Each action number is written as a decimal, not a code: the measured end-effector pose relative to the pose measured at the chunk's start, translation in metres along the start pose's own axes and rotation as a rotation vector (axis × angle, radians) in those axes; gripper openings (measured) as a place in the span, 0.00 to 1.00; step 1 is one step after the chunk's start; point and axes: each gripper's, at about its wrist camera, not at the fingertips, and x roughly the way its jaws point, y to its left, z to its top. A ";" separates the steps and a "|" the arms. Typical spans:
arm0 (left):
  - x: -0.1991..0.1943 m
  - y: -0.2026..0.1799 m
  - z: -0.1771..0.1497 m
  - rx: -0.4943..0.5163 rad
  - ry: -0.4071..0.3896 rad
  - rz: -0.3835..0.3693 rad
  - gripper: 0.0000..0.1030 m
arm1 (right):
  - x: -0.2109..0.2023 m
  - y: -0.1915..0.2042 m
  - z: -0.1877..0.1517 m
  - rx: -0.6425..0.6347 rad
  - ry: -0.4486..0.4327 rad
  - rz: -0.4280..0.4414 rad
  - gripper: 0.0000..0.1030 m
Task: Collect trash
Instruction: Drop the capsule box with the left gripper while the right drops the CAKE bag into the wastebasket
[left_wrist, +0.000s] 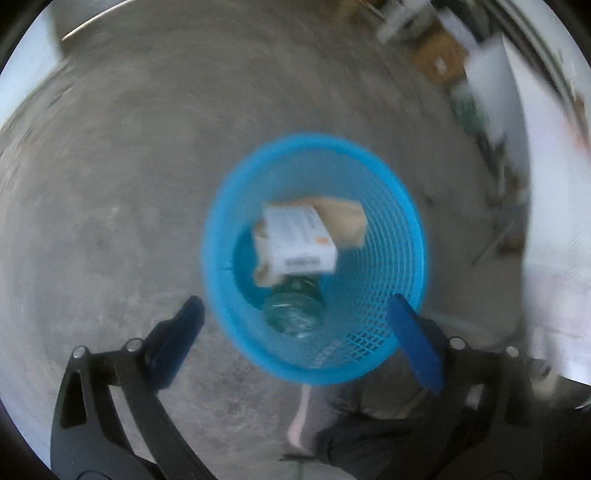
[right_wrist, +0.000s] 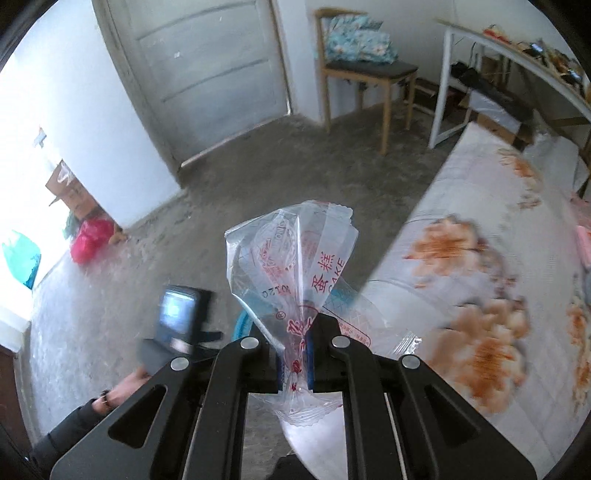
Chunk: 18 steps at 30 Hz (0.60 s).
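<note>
Seen from above in the left wrist view, a blue mesh basket stands on the concrete floor. Inside it are a blurred white box, a tan piece of paper and a clear greenish bottle. My left gripper hangs over the basket's near rim, open wide, with nothing between its blue pads. My right gripper is shut on a clear plastic cake bag with red print, which sticks up past the fingers. A bit of the basket's blue rim shows behind the bag.
A bed with a flowered sheet lies to the right. A wooden chair, a white table and a door are at the back. A pink bag and a cardboard box sit at the left. The person's foot is beside the basket.
</note>
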 end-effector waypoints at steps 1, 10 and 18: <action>-0.016 0.018 -0.001 -0.042 -0.036 -0.009 0.92 | 0.015 0.006 0.002 0.001 0.026 -0.004 0.08; -0.074 0.104 -0.025 -0.209 -0.155 0.006 0.92 | 0.155 0.051 -0.027 0.014 0.295 -0.066 0.08; -0.077 0.139 -0.038 -0.268 -0.152 0.007 0.92 | 0.232 0.032 -0.065 0.111 0.478 -0.119 0.48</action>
